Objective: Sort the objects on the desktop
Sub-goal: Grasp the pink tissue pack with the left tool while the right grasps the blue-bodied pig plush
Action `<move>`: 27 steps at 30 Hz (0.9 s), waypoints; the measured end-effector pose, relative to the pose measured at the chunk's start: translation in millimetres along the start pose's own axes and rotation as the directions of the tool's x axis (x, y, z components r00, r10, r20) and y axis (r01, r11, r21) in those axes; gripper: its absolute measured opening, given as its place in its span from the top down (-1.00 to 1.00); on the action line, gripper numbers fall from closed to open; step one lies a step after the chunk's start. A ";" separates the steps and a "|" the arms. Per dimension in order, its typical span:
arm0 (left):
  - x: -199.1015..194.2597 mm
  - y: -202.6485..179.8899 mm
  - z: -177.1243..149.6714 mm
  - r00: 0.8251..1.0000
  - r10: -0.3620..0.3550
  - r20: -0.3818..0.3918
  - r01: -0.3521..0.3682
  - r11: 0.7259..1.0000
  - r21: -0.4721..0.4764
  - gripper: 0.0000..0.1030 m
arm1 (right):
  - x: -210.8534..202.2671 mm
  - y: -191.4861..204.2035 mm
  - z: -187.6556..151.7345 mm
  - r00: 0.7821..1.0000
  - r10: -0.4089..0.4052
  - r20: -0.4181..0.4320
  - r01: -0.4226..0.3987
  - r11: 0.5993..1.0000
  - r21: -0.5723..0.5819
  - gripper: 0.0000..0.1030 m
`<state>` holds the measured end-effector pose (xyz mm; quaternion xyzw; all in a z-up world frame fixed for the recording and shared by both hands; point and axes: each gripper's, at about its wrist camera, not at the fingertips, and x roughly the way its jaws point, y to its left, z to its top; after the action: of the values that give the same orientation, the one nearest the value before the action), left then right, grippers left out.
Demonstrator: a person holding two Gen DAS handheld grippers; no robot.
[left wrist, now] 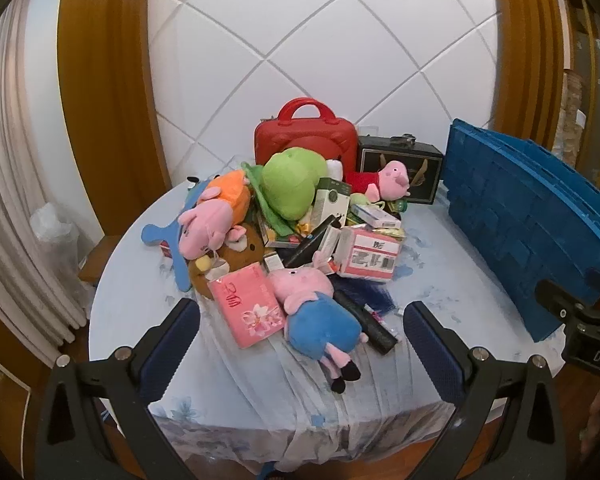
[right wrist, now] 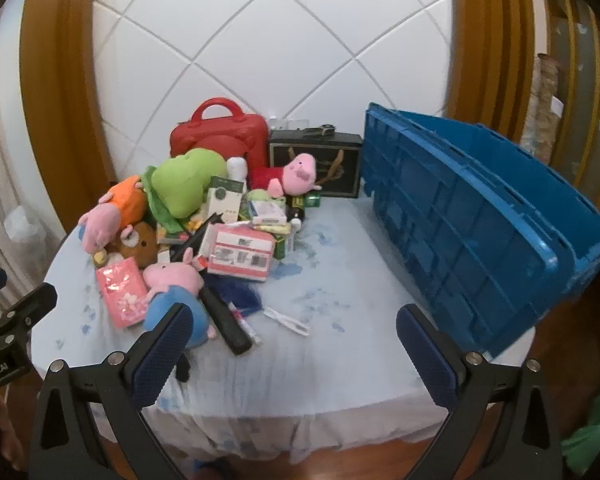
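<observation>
Toys, boxes and packets are heaped together in one pile (left wrist: pixel 296 232) on the left and middle of the table (left wrist: pixel 440 300), presumably tipped out there to be sorted. A blue crate (right wrist: pixel 480 216) is stood at the table's right edge, likely kept as a destination, with bare cloth left between it and the pile. The left gripper (left wrist: pixel 300 328) and right gripper (right wrist: pixel 294 334) are held back at the near edge, jaws spread fully wide and empty, apparently so a first item can be chosen; the nearest is a pig toy in blue (left wrist: pixel 320 312).

Toy pile (left wrist: pixel 284 240) on table (left wrist: pixel 440 304), crate (left wrist: pixel 516 216) right
</observation>
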<state>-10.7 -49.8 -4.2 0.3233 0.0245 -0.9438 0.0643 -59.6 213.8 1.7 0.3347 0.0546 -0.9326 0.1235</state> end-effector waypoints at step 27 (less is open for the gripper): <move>199.4 115.4 -20.9 0.936 0.035 -0.350 -0.066 0.995 -0.076 -0.95 | 183.8 23.4 6.5 0.949 0.001 -0.316 0.018 0.998 0.059 -0.77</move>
<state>-138.3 -183.3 -143.5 0.4825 0.0683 -0.8678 0.0971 -194.4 154.4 -111.0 0.4830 0.0465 -0.8688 0.0988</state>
